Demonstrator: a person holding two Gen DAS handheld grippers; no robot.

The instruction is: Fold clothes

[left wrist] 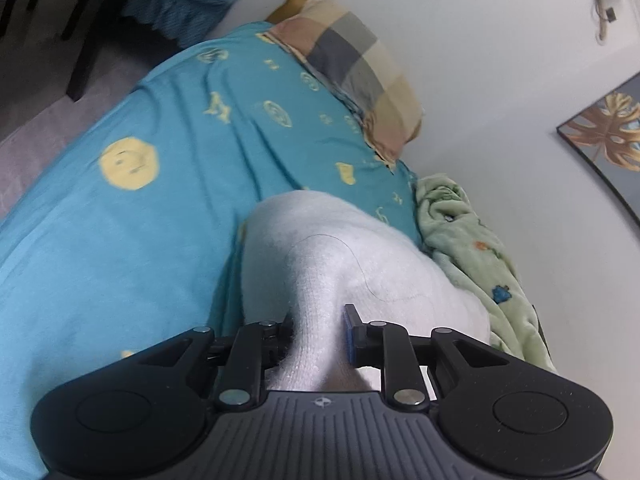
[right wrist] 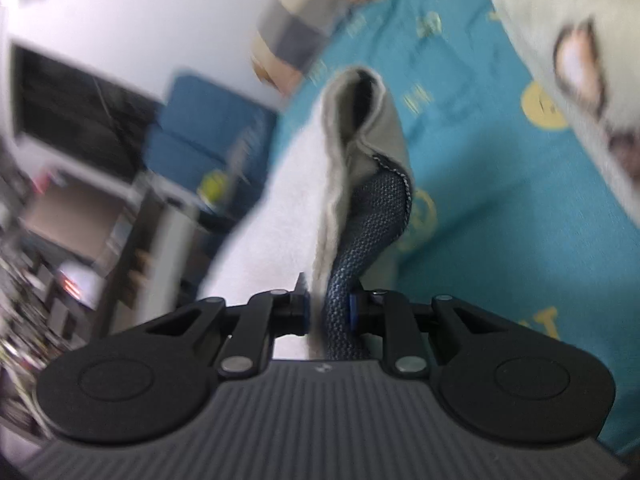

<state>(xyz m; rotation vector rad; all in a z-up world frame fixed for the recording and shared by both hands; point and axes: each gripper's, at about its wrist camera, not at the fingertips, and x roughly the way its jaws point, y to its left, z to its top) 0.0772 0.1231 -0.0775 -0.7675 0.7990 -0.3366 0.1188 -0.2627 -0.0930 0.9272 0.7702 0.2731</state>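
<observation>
A bed (left wrist: 100, 240) fills most of both views; it is covered with a teal sheet (left wrist: 180, 184) that carries yellow prints, among them a smiling face. Behind the bed stands a white wall (left wrist: 480, 60), and a framed picture (left wrist: 608, 140) with golden leaves hangs on it. At the head of the bed, against the wall, lies a checked pillow (left wrist: 360, 68) in beige, grey and pink. A light green blanket (left wrist: 472, 252) with small coloured figures lies bunched along the wall side of the bed.

The white garment (left wrist: 340, 256), a fleecy piece of clothing, is lifted above the sheet and held between both grippers. In the left wrist view it rises as a rounded white fold in front of the left gripper (left wrist: 318, 332), whose jaws are closed narrowly on a gathered part of the fabric. In the right wrist view, which is blurred, the right gripper (right wrist: 329, 314) has its jaws closed tightly on an edge of the same garment, where the greyish inner side and a dark blue mesh lining (right wrist: 372, 220) show. More of the white garment hangs at the upper right of that view, with a brown and pink printed figure on it.
</observation>
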